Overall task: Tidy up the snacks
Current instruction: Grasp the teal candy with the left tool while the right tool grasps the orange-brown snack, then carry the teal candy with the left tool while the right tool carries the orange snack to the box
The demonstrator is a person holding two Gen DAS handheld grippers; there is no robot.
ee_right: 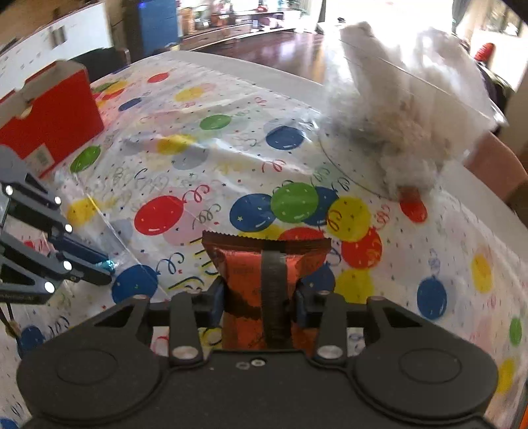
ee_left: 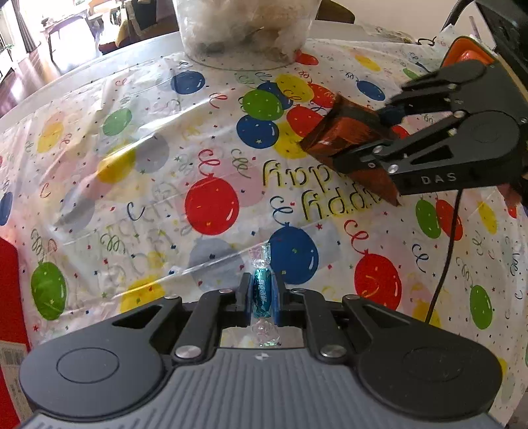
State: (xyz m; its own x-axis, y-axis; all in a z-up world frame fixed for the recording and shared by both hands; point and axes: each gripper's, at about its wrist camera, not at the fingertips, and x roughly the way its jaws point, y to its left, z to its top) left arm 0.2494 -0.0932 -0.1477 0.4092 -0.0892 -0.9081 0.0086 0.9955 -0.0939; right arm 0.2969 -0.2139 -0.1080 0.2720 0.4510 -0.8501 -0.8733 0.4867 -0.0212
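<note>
My left gripper (ee_left: 262, 292) is shut on a small teal wrapped candy (ee_left: 261, 293), held upright above the balloon tablecloth. My right gripper (ee_right: 260, 297) is shut on a reddish-brown foil snack bar (ee_right: 260, 274) with a dark strip down its middle. In the left wrist view the right gripper (ee_left: 373, 145) holds that bar (ee_left: 343, 132) at the upper right. In the right wrist view the left gripper (ee_right: 102, 274) shows at the left edge with the candy's teal tip (ee_right: 108, 264). A clear container (ee_left: 244, 29) with white filling stands at the table's far side.
A red cardboard box (ee_right: 56, 112) stands on the table's left side; its edge shows in the left wrist view (ee_left: 10, 297). The clear container (ee_right: 412, 109) is far right in the right wrist view. A black cable (ee_left: 448, 250) hangs from the right gripper. The balloon tablecloth (ee_left: 165, 165) covers the table.
</note>
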